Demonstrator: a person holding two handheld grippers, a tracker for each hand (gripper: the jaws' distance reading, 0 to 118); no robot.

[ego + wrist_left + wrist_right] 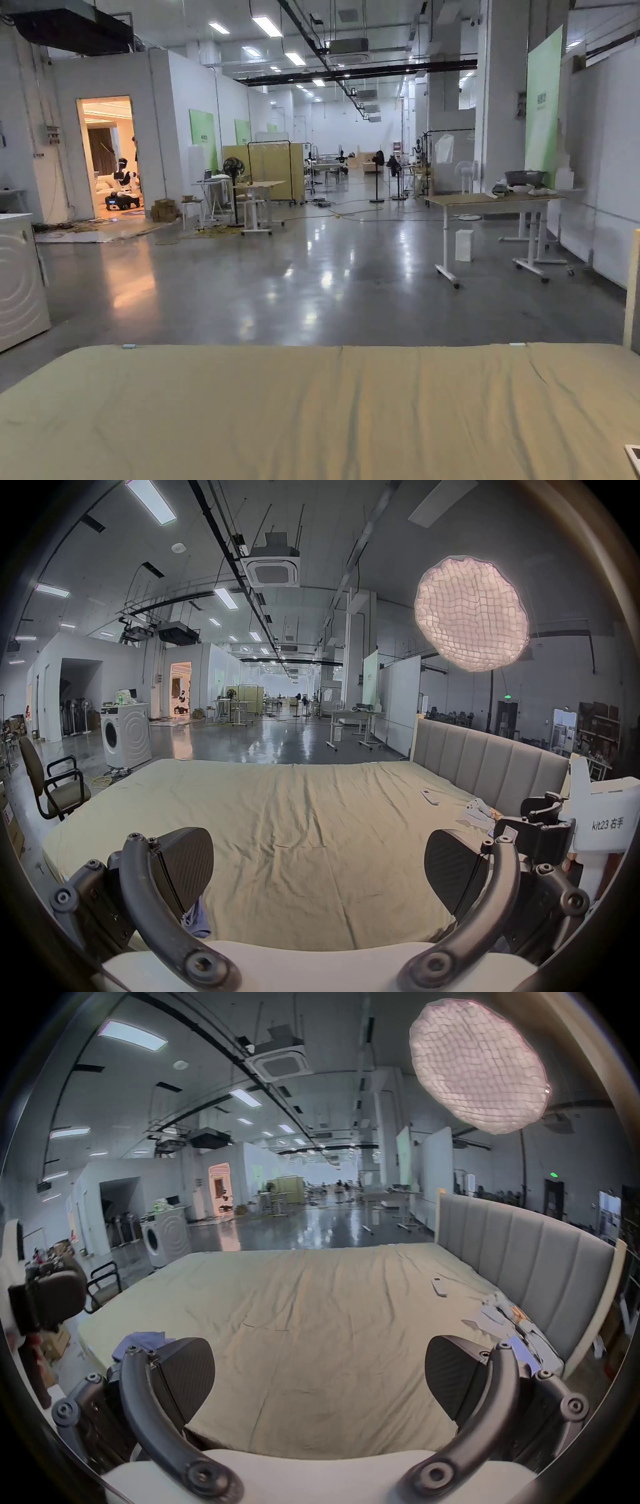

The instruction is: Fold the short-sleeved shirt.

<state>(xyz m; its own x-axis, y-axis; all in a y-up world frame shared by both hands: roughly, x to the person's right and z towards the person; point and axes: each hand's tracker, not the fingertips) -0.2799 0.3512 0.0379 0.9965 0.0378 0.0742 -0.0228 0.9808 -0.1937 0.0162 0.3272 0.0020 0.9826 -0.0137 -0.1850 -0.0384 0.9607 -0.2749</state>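
Both grippers hover over the near edge of the bed, and each has its jaws spread wide with nothing between them: my left gripper (318, 868) and my right gripper (320, 1376) frame only the wrinkled olive-tan bed sheet (294, 819). In the left gripper view, the short-sleeved shirt (197, 920), a crumpled bit of pale blue-lavender cloth, peeks out just below the left jaw at the near edge of the bed; in the right gripper view the same cloth (143, 1342) lies bunched at the near left corner of the sheet, partly hidden behind the jaw. My head view looks across the far half of the sheet (312, 412) and out over the glossy grey floor (325, 281) to a wooden-topped table on white legs (487, 200). Both gripper views add what the head view lacks: the padded grey headboard (485, 757) along the right edge of the bed, a small white remote control (429, 797) on the sheet near it, a white front-loading washing machine (126, 734) beyond the far left corner, and a round glowing netted lamp (472, 613) overhead. From the left gripper view I also see my right gripper's white body with a printed label on it, which I leave unread.
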